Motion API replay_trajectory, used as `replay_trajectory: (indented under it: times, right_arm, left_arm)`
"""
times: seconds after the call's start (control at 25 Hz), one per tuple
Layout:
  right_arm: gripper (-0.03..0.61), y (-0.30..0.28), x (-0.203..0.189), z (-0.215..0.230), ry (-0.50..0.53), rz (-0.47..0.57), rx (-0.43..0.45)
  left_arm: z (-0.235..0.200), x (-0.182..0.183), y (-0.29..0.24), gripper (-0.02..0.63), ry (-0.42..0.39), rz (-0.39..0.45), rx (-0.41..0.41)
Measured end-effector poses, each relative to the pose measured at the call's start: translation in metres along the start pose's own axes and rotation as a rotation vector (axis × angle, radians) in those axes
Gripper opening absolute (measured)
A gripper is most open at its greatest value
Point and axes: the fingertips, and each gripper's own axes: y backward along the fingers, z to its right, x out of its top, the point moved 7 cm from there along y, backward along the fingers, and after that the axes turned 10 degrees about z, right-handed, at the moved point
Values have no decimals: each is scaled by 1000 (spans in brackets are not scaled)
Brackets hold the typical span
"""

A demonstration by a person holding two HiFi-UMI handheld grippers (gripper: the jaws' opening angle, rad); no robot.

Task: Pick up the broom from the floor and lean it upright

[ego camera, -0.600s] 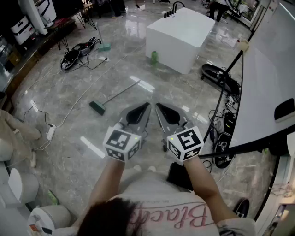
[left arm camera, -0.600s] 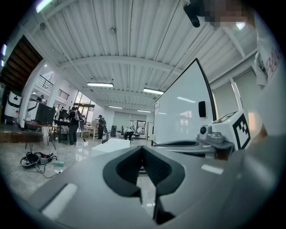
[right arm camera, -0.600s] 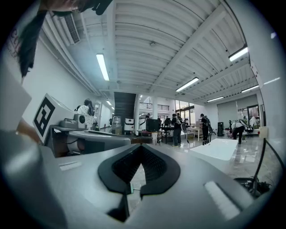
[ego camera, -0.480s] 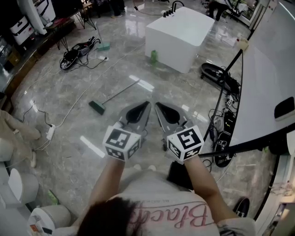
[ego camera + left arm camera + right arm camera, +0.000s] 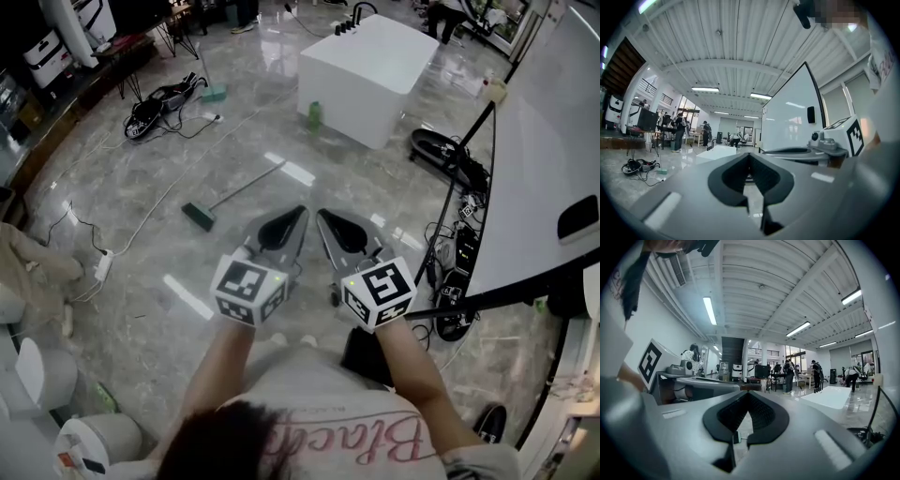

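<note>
The broom (image 5: 239, 192) lies flat on the marble floor in the head view, its green head (image 5: 198, 217) at lower left and its thin handle running up to the right. Both grippers are held side by side at waist height, nearer than the broom and well apart from it. My left gripper (image 5: 300, 213) is shut with nothing in it, and its tips meet in the left gripper view (image 5: 750, 155). My right gripper (image 5: 321, 215) is shut and empty too, as the right gripper view (image 5: 748, 393) shows. Neither gripper view shows the broom.
A white block-shaped table (image 5: 366, 70) stands ahead with a green bottle (image 5: 314, 116) at its foot. Cable bundles (image 5: 155, 108) and a power strip (image 5: 103, 268) lie at the left. A large whiteboard (image 5: 544, 187) on a stand, with cables below it, fills the right.
</note>
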Motion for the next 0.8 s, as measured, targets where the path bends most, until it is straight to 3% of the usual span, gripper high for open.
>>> replay_trajectory:
  times: [0.16,0.8]
  right_arm:
    - [2,5,2,1,-21,27,12]
    - [2,13,-10,9,-40,-32,60]
  left_arm:
    - [2,1,0,0,2,4,17]
    - [6,-14,0,0,39,-12,58]
